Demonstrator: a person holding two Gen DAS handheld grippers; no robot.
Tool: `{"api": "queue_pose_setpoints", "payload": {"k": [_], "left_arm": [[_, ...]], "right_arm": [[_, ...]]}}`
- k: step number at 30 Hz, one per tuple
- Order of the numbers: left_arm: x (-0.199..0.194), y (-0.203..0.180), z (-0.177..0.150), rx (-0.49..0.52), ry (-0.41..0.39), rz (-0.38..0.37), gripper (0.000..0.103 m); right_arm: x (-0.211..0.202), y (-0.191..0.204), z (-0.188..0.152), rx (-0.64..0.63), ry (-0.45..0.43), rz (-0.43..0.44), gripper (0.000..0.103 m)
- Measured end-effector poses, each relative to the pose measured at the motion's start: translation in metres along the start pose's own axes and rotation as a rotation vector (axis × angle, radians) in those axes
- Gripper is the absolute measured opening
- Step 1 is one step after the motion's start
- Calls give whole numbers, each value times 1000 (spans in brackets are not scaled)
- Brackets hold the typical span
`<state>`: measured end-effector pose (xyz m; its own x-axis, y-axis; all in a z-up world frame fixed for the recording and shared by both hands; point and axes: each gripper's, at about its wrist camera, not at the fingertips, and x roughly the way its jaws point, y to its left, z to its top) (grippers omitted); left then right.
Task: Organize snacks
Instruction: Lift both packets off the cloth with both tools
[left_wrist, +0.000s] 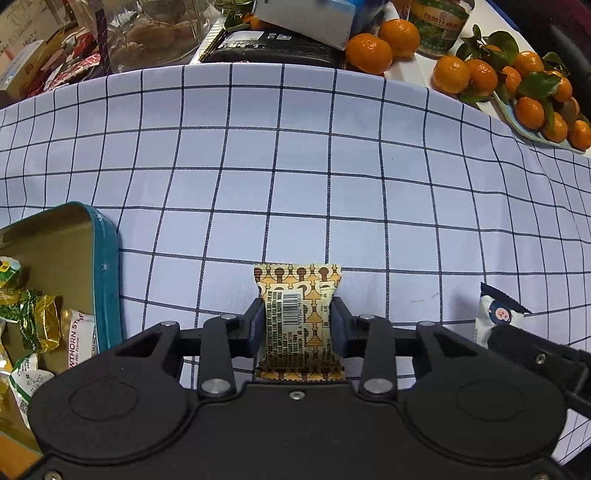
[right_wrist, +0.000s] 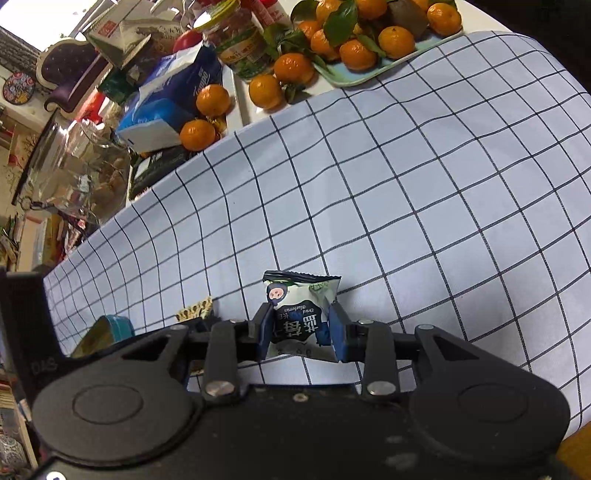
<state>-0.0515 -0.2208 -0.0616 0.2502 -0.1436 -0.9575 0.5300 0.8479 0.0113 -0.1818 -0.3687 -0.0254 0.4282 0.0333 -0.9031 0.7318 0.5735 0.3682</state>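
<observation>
My left gripper (left_wrist: 297, 320) is shut on a yellow patterned snack packet (left_wrist: 297, 295) with a barcode, held just above the checked tablecloth (left_wrist: 295, 166). My right gripper (right_wrist: 300, 326) is shut on a white and blue snack packet (right_wrist: 301, 314) with a cartoon face. That packet and the right gripper's finger also show at the right edge of the left wrist view (left_wrist: 495, 314). A teal tin (left_wrist: 107, 273) with a gold inside stands at the left and holds several wrapped snacks (left_wrist: 33, 321). The tin (right_wrist: 107, 328) shows small at the left in the right wrist view.
At the cloth's far edge are loose mandarins (left_wrist: 369, 51), a tray of mandarins with leaves (left_wrist: 532, 96), a jar (left_wrist: 439, 26), a black packet (left_wrist: 273, 46), a tissue pack (right_wrist: 166, 103) and a glass jar (right_wrist: 81, 173).
</observation>
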Motion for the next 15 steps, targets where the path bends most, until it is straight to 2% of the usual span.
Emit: {"api": "queue_pose_setpoints", "payload": {"k": [5, 15], "left_arm": [[0, 2, 1, 0, -1, -15, 50], [-2, 4, 4, -22, 15, -14, 50]], "right_arm": [[12, 13, -6, -91, -18, -96, 35], [25, 21, -14, -169, -17, -166, 35]]}}
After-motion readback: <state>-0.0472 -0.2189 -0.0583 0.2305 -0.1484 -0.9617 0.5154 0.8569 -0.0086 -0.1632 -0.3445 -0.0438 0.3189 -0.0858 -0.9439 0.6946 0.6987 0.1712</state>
